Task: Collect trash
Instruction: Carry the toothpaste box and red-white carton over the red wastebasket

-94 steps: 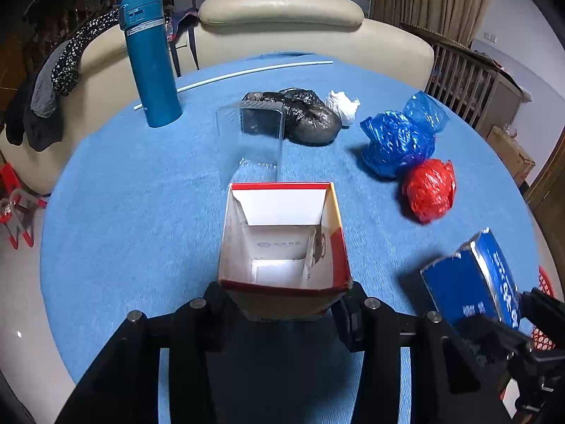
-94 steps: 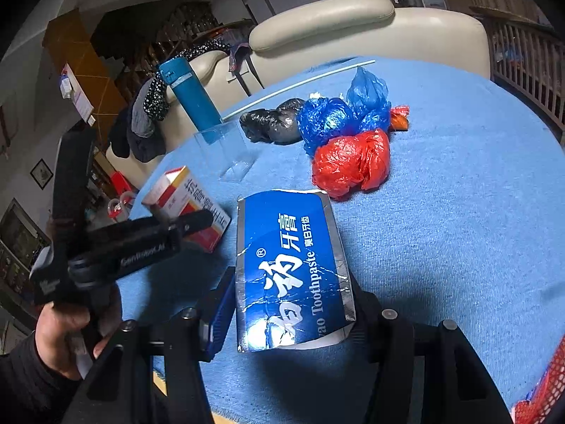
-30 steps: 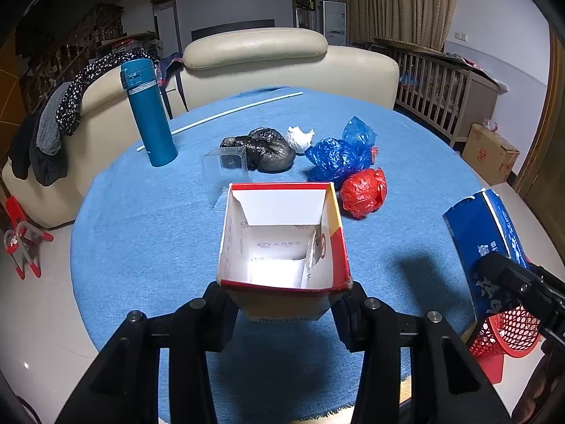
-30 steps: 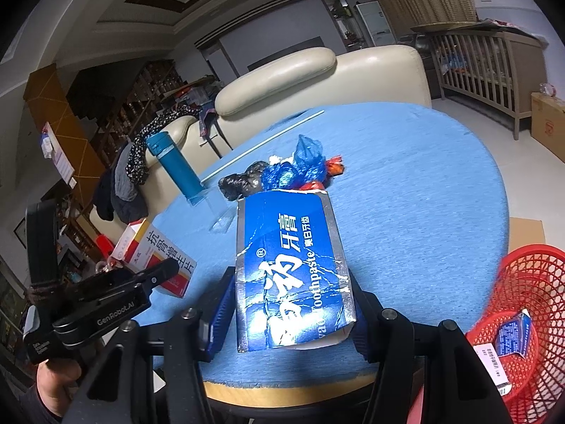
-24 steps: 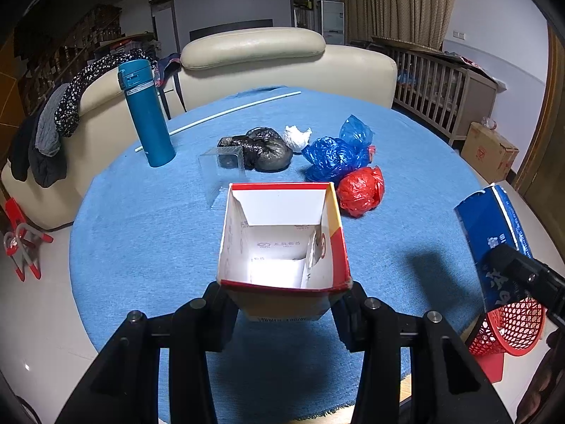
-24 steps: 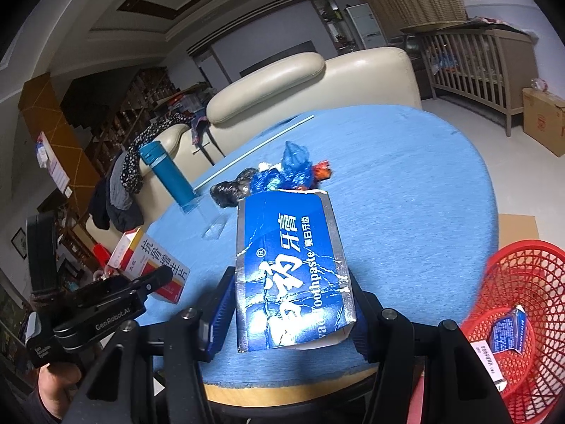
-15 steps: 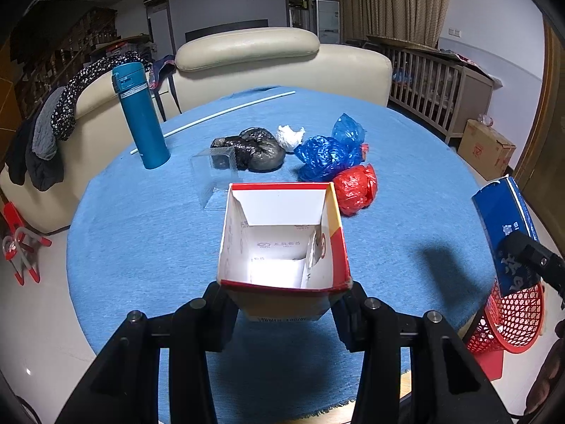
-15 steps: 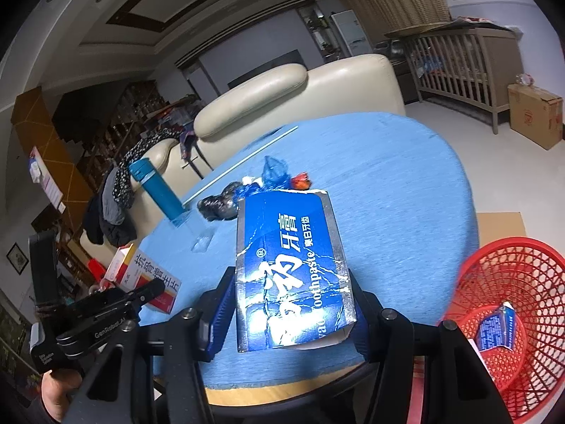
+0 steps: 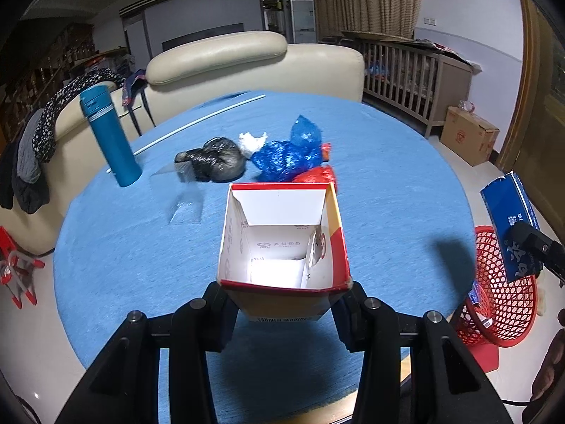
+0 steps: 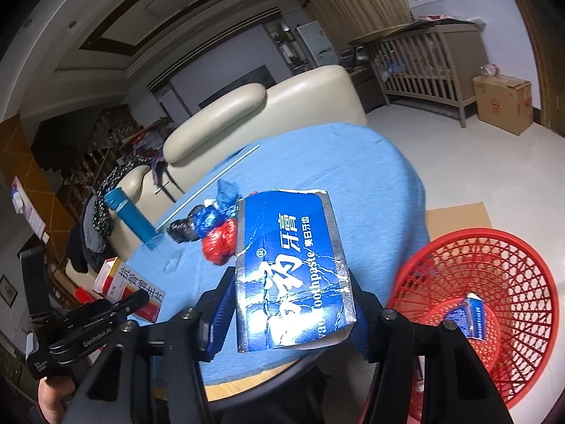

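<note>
My left gripper (image 9: 284, 304) is shut on an open red and white carton (image 9: 282, 236), held above the round blue table (image 9: 116, 247). My right gripper (image 10: 293, 311) is shut on a blue toothpaste box (image 10: 291, 272), held off the table's right edge, next to a red mesh basket (image 10: 494, 304) on the floor. That box also shows in the left wrist view (image 9: 512, 222), above the basket (image 9: 501, 304). Black (image 9: 212, 159), blue (image 9: 286, 155) and red (image 9: 316, 176) plastic bags lie on the table.
A teal flask (image 9: 109, 141), a clear plastic box (image 9: 183, 194), a white crumpled tissue (image 9: 252, 139) and a white rod (image 9: 197, 120) are on the table. A cream sofa (image 9: 226, 63) stands behind it. A cardboard box (image 9: 469, 136) sits on the floor.
Both grippers have pulled back from the table with their boxes. The right gripper has swung right with the toothpaste box, bringing the red basket into fuller view.
</note>
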`<state>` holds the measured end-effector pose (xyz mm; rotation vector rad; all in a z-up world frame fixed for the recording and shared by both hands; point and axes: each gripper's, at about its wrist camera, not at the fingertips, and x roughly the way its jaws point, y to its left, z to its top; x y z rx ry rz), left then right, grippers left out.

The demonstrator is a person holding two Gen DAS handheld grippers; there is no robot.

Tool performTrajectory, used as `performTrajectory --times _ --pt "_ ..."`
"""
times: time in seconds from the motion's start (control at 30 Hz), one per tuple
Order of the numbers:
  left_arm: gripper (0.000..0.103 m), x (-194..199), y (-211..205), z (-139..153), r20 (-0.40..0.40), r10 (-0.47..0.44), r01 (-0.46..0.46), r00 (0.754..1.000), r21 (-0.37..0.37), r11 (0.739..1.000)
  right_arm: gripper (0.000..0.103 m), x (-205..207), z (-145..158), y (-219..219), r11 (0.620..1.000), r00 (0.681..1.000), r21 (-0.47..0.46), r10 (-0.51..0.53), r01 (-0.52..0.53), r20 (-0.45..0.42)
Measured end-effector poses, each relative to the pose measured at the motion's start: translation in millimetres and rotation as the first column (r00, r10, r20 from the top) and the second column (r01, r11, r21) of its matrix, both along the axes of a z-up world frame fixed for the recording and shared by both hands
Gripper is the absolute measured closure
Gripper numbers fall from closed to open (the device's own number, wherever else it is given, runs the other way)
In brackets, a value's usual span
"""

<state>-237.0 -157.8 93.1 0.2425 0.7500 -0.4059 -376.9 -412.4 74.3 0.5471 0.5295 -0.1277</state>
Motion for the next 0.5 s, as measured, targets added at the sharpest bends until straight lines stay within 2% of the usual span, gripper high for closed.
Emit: performTrajectory --times 0.23,0.5 --pt "0.056 -5.6 -26.0 8.4 0.006 -0.061 0.061 0.998 -0.007 0.998 0.044 -13.0 0.2 -14.3 0.999 0.999 -0.011 -0.045 0.045 0.007" --pt "0.056 -17.8 -63.6 8.4 0.014 -0.146 0.146 0.989 0.016 0.989 0.044 -36.3 -6.2 -46.9 0.988 0.988 -0.009 -0.153 0.153 -0.006"
